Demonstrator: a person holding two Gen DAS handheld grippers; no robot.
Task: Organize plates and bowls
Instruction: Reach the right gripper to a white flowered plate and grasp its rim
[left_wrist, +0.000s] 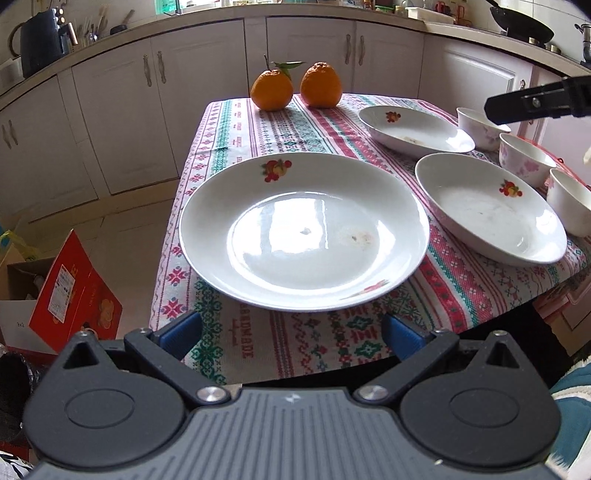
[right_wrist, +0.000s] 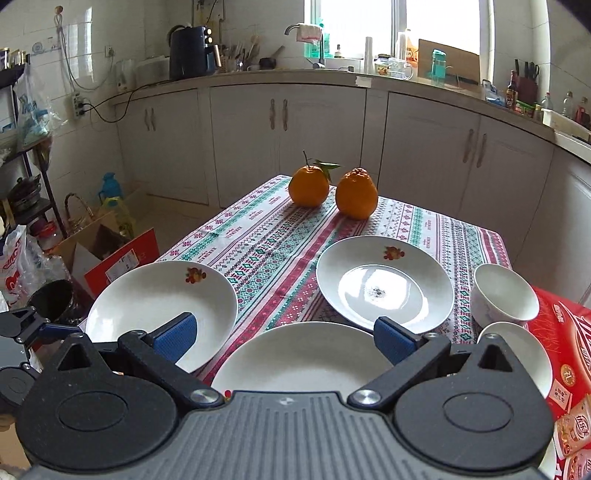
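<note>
On my table (right_wrist: 258, 236), three plates lie in a triangle: one (right_wrist: 162, 310) by the left edge, one (right_wrist: 303, 362) at the near edge, and one (right_wrist: 384, 282) toward the right edge. Three bowls (left_wrist: 524, 158) run in a row along the right edge, beside the plates. Two oranges (right_wrist: 332, 190) stand side by side at the far edge.

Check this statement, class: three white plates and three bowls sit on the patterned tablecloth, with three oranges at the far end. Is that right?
Not quite. There are two oranges, not three, as the right wrist view shows. The three plates and three bowls on the tablecloth are correct.
</note>
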